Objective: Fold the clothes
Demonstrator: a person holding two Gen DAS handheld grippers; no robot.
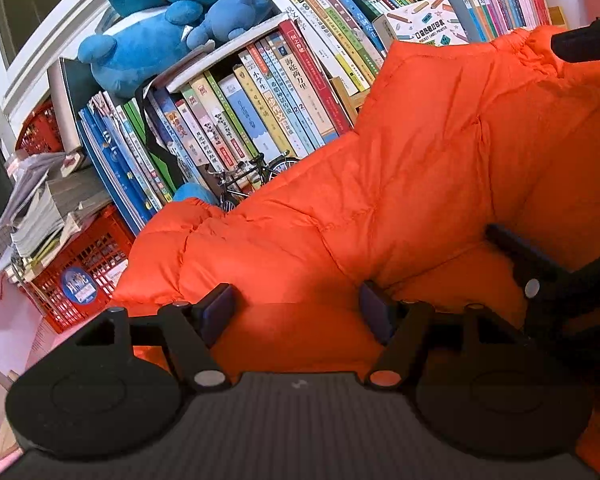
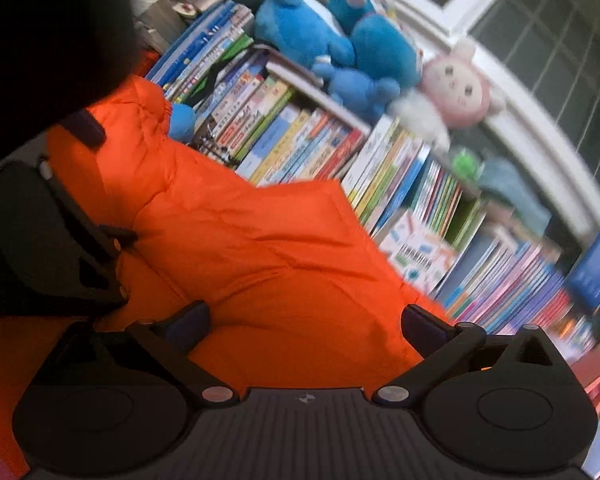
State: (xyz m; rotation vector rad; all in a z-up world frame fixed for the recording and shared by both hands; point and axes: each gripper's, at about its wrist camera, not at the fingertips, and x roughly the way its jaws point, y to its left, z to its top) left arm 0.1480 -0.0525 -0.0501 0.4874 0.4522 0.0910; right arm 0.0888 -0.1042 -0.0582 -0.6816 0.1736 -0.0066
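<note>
An orange quilted puffer jacket point(image 1: 400, 184) fills the middle of the left wrist view and also shows in the right wrist view point(image 2: 268, 248), bunched and raised in front of the bookshelf. My left gripper point(image 1: 298, 312) is open, its fingers wide apart with the orange fabric lying between them. My right gripper point(image 2: 306, 322) is open too, fingers spread over the jacket's lower part. The right gripper shows at the right edge of the left wrist view point(image 1: 540, 276); the left gripper shows at the left of the right wrist view point(image 2: 80, 248). The two grippers are close side by side.
A bookshelf packed with children's books point(image 1: 260, 92) stands right behind the jacket. Blue plush toys point(image 1: 160, 36) and a pink plush point(image 2: 456, 88) sit on top. A red plastic crate point(image 1: 88, 272) with papers is at the left. A small model bicycle point(image 1: 256, 176) stands by the books.
</note>
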